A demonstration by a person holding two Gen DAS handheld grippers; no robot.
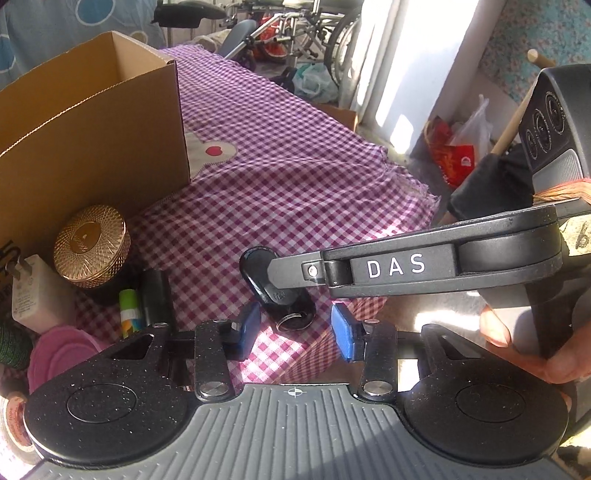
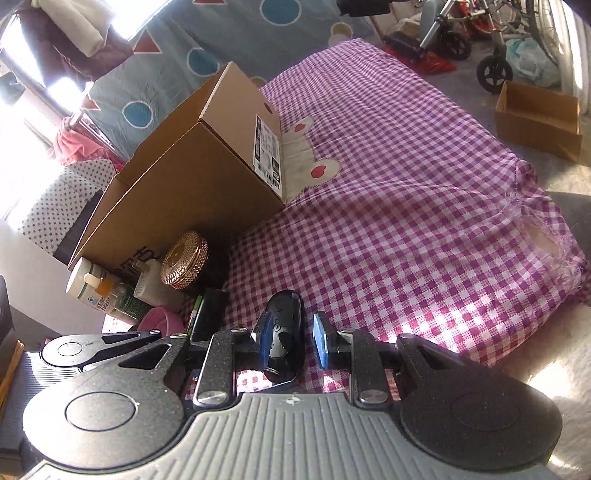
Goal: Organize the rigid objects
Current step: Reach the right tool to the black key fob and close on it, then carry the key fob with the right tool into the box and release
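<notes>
Your left gripper (image 1: 295, 328) stands released: its blue pads flank the ring end of the black key fob (image 2: 286, 321), with checked cloth showing on both sides. Your right gripper (image 2: 291, 341) straddles the fob's body. One pad lies against it and a thin strip shows at the other, so you cannot tell whether it is pinched.

Everything sits on a purple-and-white gingham cloth (image 2: 406, 221), sunlit and frayed at the edge far from the open cardboard box (image 2: 192, 184). Behind the box hangs a blue sheet (image 2: 221, 37) with circles. Past the cloth's far end from the box stand wheeled metal frames (image 1: 295, 29), and a smaller carton (image 2: 539, 118) sits on the floor.

At the box's foot crowd a gold-lidded jar (image 1: 90, 245), a white charger (image 1: 33, 295), a green-capped tube (image 1: 130, 310), a black cylinder (image 1: 157, 295) and a white-capped bottle (image 2: 99, 291).

The fob lies flat on open cloth just outside that cluster, on the side away from the box. Its long axis runs along your right gripper's fingers, rounded end away from you, ring end toward your left gripper.
</notes>
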